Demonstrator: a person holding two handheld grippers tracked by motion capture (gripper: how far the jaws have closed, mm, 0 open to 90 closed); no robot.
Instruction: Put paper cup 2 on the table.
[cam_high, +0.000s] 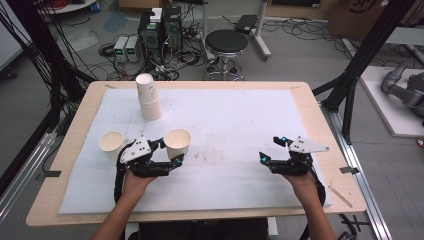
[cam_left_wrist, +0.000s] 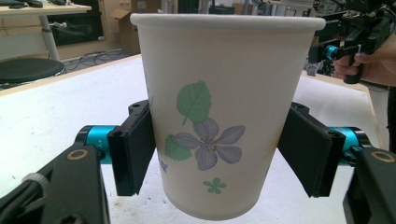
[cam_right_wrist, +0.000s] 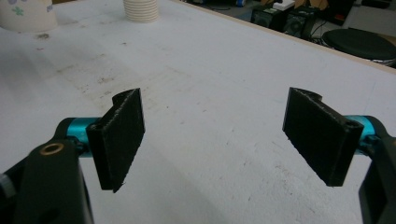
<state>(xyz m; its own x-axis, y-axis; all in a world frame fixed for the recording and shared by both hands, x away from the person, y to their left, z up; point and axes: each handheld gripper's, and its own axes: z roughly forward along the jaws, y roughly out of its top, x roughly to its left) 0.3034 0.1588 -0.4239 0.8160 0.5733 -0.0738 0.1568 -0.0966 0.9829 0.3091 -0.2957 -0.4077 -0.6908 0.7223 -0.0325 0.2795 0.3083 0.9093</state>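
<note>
Room: a workshop floor strewn with cables behind the bench, with a round black stool and computer boxes past the far edge.
Bench: a pale wooden bench under a white mat that stops just short of the wood on every side; the mat is scuffed with brownish marks near the middle.
Open room: the middle and the far right of the mat lie bare, so the stretch between the two grippers is free; the things crowd the left half.
Held cup: a flowered paper cup stands upright in the left half of the mat, mouth up, its long axis vertical, wider at the rim than at the base; in the left gripper view its base seems just off the mat.
Left gripper: the left gripper lies about level and points away from the person; its jaws sit on either side of the cup's lower wall and press on it, about a cup's width apart.
Other cups: a second open cup stands just left of that gripper, near the left mat edge; a stack of cups stands farther back.
Right gripper: the right gripper hovers over the right half of the mat, well apart from the cups, turned toward the left; its jaws stand wide with only bare mat between them.
Hands: both forearms come in from the near edge, each hand wrapped round its gripper's handle.
</note>
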